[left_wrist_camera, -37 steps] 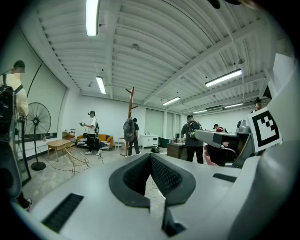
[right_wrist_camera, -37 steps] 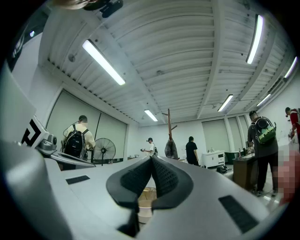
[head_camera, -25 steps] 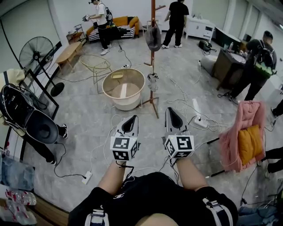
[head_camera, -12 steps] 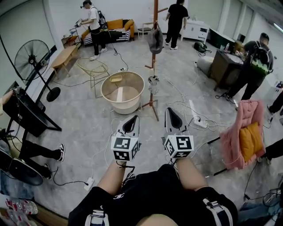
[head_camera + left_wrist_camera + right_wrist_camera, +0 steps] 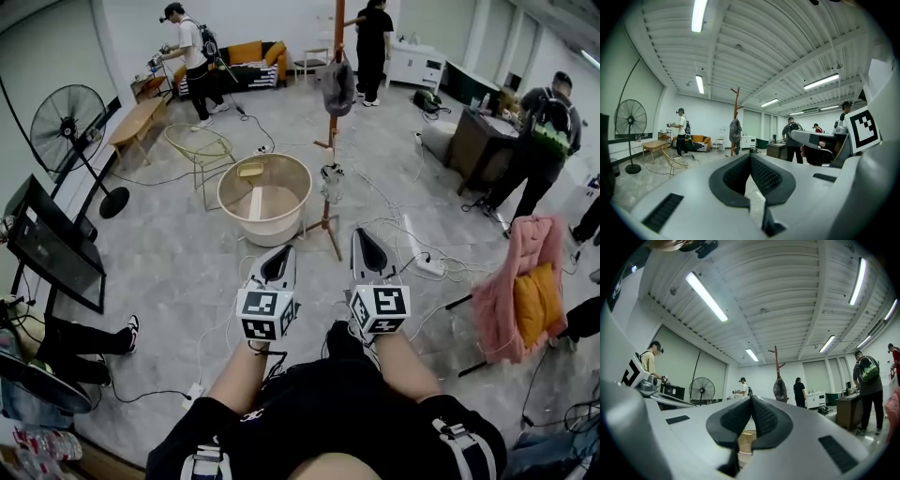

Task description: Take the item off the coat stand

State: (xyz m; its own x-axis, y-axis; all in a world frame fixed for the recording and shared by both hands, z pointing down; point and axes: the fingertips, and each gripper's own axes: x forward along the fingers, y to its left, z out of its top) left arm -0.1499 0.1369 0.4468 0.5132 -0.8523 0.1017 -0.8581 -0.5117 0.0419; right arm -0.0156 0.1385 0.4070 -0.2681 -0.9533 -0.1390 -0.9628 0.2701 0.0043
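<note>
The left gripper [image 5: 279, 258] and the right gripper [image 5: 366, 246] were held side by side ahead of the person. Each had its jaws pressed together with nothing between them, as both gripper views showed. The grey item [image 5: 336, 86] hung high on the coat stand [image 5: 333, 131], well apart from both grippers, across a floor crossed by cables [image 5: 380, 199]. The step in hand was judged to be the approach, with no reach yet begun. It would be done well if the stand were neared first and the cables and the round tub [image 5: 225, 187] just beside the stand's foot were stepped around. One pair of jaws should be opened only once the item was close. A firm fold or a hanging loop would best be gripped, and the item lifted up and off its peg rather than dragged sideways, so that the stand was not tipped. What the item was, whether bag, cap or garment, could not be made out at that range, and how it was hooked on was hidden. The stand's top was cut off by the head view's upper edge. A smaller pale thing [image 5: 329, 180] lower on the pole was too small to be identified.
</note>
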